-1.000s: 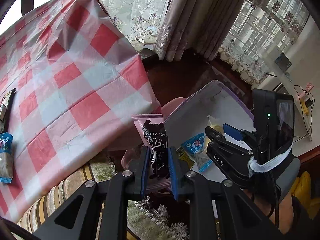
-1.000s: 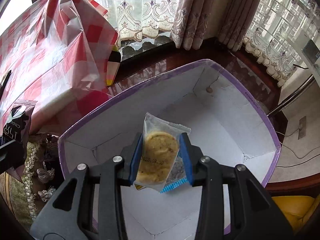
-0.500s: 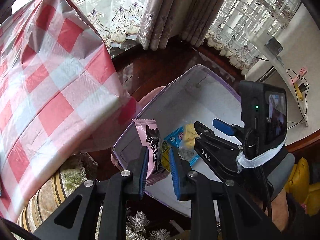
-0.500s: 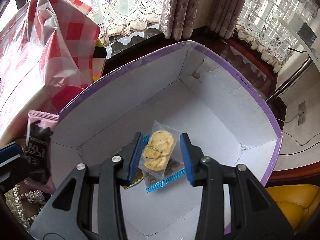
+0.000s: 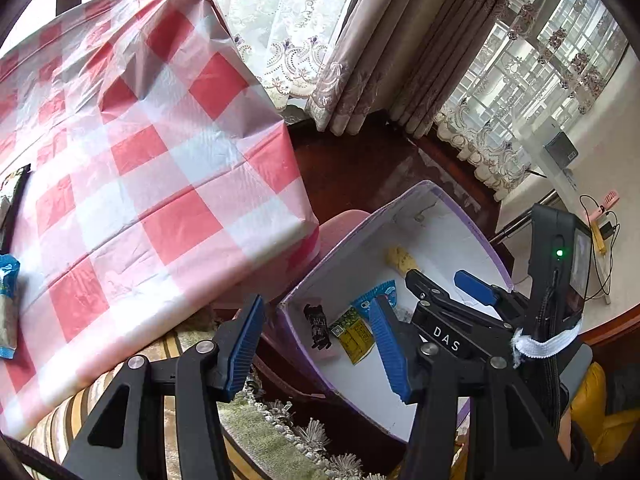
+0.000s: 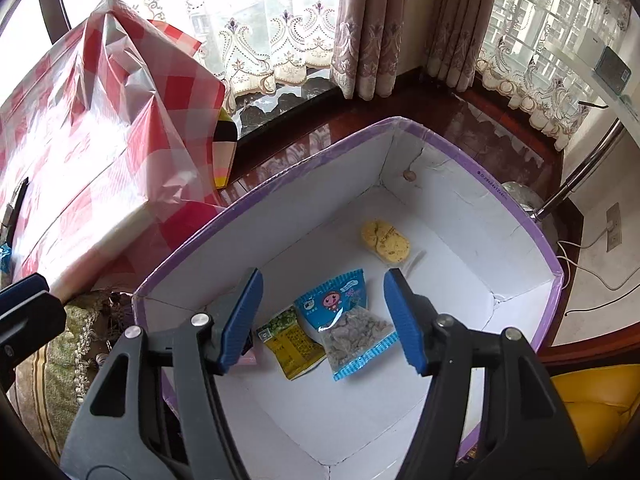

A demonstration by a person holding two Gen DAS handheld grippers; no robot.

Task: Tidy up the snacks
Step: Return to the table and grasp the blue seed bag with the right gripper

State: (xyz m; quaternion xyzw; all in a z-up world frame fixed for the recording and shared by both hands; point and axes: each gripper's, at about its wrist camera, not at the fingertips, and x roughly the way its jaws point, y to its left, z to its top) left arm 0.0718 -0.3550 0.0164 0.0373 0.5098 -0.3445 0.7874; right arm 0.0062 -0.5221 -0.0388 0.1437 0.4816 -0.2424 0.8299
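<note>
A white box with a purple rim point(image 6: 524, 216) point(image 5: 476, 224) stands low beside the table. In it lie a clear pack of yellow cookies point(image 6: 385, 240) point(image 5: 401, 260), a blue snack pack point(image 6: 340, 300) point(image 5: 380, 294), a yellow-green pack point(image 6: 290, 338) point(image 5: 352, 332) and a pink-and-black chocolate bar point(image 5: 318, 326), whose pink corner shows in the right wrist view point(image 6: 246, 358). My left gripper point(image 5: 318, 344) is open and empty above the box's near corner. My right gripper point(image 6: 322, 316) point(image 5: 444, 284) is open and empty over the box.
A table with a red-and-white checked cloth point(image 5: 132, 160) point(image 6: 100, 132) stands at the left, with snack packs point(image 5: 8, 304) at its left edge. A striped cushion point(image 5: 120, 364), dark wooden sill point(image 5: 360, 168) and curtains point(image 6: 372, 28) lie around. A yellow seat point(image 6: 596, 404) is at the lower right.
Both grippers opened. The chocolate bar dropped from the left gripper into the box; the cookie pack dropped from the right gripper and lies farther back in the box.
</note>
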